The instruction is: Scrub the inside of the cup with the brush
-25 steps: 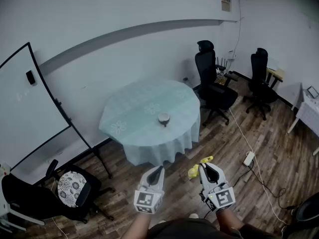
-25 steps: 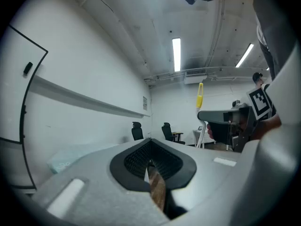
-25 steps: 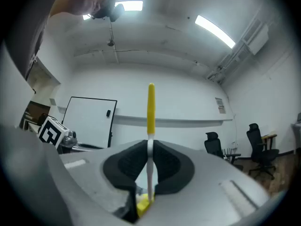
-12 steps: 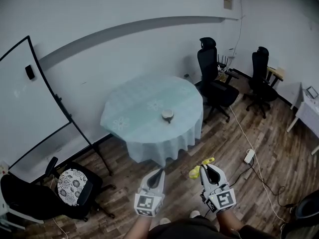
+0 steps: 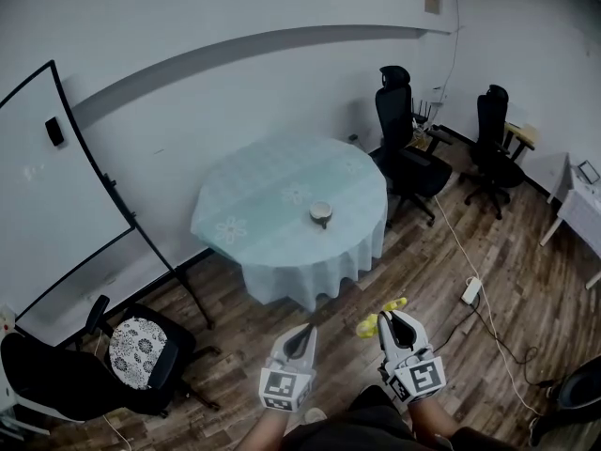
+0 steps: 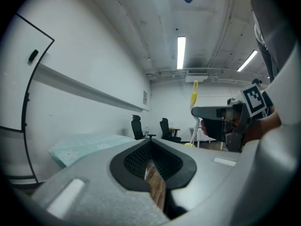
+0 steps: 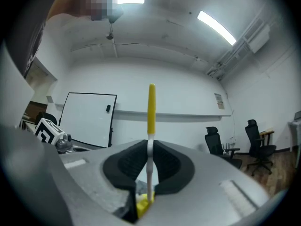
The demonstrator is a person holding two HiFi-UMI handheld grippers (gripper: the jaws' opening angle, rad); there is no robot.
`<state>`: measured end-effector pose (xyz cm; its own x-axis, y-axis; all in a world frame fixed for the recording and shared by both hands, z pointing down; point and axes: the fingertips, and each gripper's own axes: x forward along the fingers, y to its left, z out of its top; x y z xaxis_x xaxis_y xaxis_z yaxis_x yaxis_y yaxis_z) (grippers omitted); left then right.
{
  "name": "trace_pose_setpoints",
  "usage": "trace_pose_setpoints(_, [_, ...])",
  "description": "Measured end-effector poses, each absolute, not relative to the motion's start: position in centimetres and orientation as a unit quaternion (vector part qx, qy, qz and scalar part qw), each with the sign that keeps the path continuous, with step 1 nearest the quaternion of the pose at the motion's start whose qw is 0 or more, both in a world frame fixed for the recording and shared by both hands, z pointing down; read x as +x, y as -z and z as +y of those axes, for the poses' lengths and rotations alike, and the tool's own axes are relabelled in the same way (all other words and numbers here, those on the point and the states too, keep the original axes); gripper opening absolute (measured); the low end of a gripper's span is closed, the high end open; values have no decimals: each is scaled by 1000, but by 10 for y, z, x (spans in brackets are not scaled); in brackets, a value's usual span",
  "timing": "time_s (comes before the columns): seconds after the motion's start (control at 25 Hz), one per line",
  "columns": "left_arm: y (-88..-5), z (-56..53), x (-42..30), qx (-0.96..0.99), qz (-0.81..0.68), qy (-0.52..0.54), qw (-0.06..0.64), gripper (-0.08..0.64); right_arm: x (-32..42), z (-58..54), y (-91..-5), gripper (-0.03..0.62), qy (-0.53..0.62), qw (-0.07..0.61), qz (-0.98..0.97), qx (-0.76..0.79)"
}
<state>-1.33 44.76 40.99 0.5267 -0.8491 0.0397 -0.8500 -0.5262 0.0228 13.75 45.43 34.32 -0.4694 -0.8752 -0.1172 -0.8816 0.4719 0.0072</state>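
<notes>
Yellow at its tip and white along its stem, the brush point(image 7: 151, 108) stands upright, pinched at the stem by the right gripper point(image 5: 392, 321). That hold looks ready for working it inside a vessel. The left gripper point(image 5: 302, 334) is pressed together on nothing, probably free to steady the cup point(image 5: 321, 214). The cup, 1 small pale vessel with a darker base, sits alone on the round table point(image 5: 254, 205) with its teal cloth. It is well apart from both grippers, so scrubbing has not begun.

A cup point(image 5: 321, 214) sits on the table point(image 5: 263, 191) (round, pale green).
</notes>
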Motion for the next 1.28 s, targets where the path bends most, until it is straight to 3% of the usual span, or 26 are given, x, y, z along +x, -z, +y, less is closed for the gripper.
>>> trace_pose_setpoints(1.28, [-384,231,64,837,-544,-41,-47,6,188,232,-352,38,-18,58,911,-407])
